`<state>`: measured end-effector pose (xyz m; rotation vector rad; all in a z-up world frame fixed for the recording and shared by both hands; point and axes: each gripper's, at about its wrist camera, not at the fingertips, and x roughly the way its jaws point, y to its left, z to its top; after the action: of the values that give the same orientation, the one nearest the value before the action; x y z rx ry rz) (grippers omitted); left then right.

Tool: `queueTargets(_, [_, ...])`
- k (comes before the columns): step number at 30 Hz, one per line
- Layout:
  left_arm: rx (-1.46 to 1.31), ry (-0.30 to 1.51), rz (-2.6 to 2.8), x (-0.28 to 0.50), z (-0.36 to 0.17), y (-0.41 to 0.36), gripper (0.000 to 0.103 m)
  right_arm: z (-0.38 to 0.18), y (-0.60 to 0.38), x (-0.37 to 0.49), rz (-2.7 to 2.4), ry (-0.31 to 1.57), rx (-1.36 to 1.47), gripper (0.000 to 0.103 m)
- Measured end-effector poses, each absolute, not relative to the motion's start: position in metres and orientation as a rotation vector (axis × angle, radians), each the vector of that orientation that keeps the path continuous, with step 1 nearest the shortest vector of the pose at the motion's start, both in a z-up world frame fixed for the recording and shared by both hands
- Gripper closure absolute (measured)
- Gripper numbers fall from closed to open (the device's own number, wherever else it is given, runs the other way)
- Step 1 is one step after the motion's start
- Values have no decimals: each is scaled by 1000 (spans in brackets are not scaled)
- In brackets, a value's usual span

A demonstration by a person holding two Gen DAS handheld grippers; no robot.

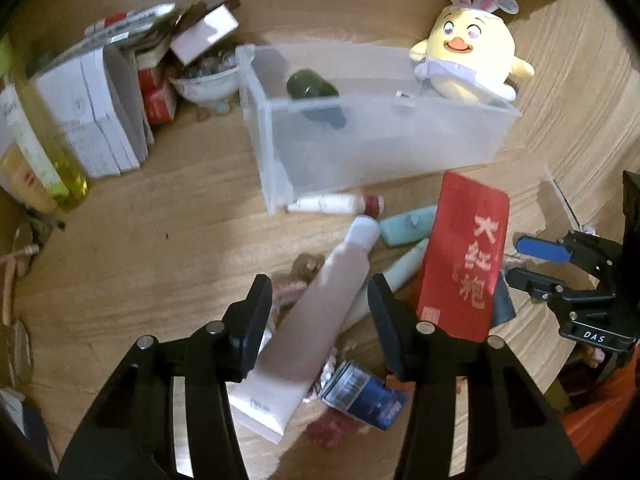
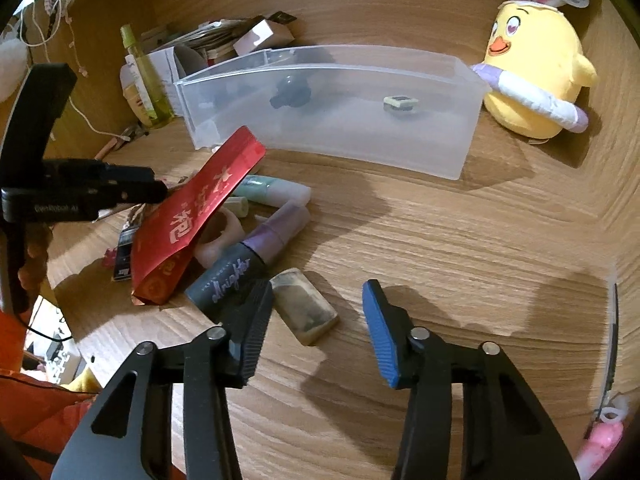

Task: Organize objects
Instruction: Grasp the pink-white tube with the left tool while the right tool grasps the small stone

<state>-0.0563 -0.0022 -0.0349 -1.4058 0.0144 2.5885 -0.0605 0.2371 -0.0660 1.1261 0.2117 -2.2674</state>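
Both fingers of the left gripper [image 1: 320, 312] stand apart around a long pinkish-white plastic tube [image 1: 316, 320], not clamping it. Right gripper [image 2: 318, 320] fingers spread wide over bare wooden tabletop [image 2: 460, 240], a worn beige rectangular block [image 2: 304, 306] just beside the left finger.

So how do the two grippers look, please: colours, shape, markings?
Both are black metal with slotted arms and silver pivot pins. The left gripper has dark ribbed fingers. The right gripper has one black and one blue ribbed finger. Its body reads "DAS" in the left wrist view.
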Motion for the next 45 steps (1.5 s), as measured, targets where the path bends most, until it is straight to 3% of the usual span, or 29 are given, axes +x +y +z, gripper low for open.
queueTargets(17, [-1475,235,2495,-101,-63,24,53,-65,255,-66,-2324,168,1152,64])
queueTargets(27, [-1433,211,2472,-100,-69,25,75,-66,255,-68,-2310,149,1167,63])
queueTargets(42, [-1312,132,2553,-82,-50,13,82,-69,244,-66,-2325,243,1152,61])
queueTargets(45, [-1281,99,2569,-72,-39,4,83,-69,241,-64,-2342,272,1141,67])
